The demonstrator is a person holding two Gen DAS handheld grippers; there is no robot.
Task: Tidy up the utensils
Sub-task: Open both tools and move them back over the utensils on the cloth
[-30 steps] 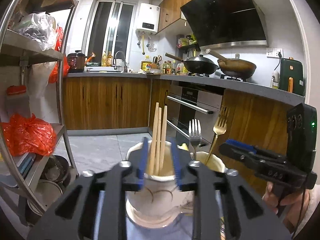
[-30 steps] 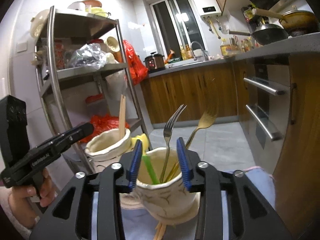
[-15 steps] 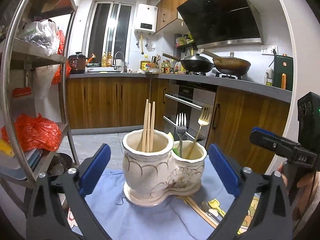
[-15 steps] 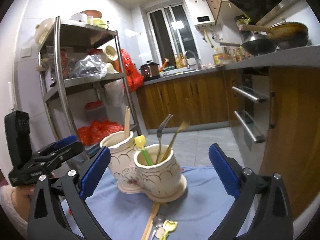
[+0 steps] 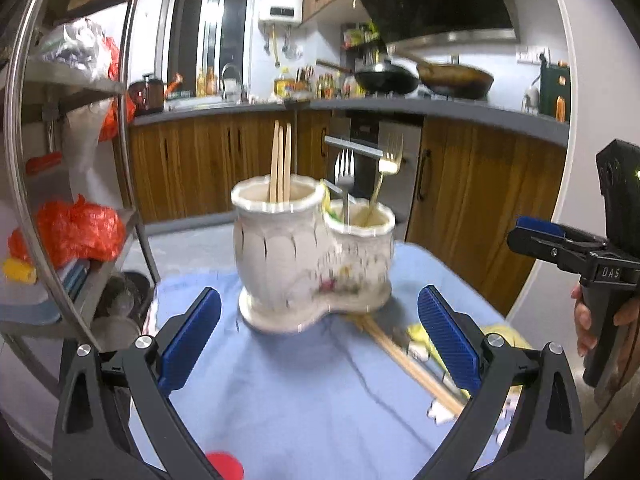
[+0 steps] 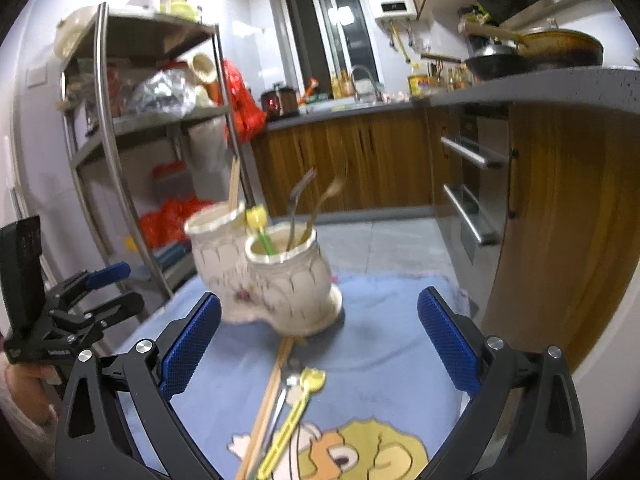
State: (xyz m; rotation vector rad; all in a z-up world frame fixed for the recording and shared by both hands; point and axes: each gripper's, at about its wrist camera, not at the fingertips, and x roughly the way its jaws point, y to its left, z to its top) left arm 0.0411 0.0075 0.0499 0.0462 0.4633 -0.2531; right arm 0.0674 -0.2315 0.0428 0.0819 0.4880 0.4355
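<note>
A white ceramic two-cup utensil holder (image 5: 312, 264) stands on a blue cloth (image 5: 300, 392). Its taller cup holds wooden chopsticks (image 5: 280, 164); its lower cup holds a silver fork (image 5: 345, 176), a gold fork (image 5: 386, 168) and a yellow-green spoon (image 6: 260, 228). More chopsticks (image 6: 268, 404), a metal spoon (image 6: 282, 396) and a yellow spoon (image 6: 298, 408) lie loose on the cloth in front of the holder (image 6: 272, 276). My left gripper (image 5: 318, 344) is open and empty, short of the holder. My right gripper (image 6: 318, 340) is open and empty above the loose utensils.
A steel shelf rack (image 5: 52, 152) with bags stands at the left. Wooden cabinets and an oven (image 6: 472, 188) run along the back and right. The cloth's edges drop off near the rack and the cabinets. A red object (image 5: 224, 466) lies at the cloth's near edge.
Both grippers went from nearly closed around the holder's cups to wide open and have pulled back. The holder now stands farther off, and the loose utensils on the cloth have come into view.
</note>
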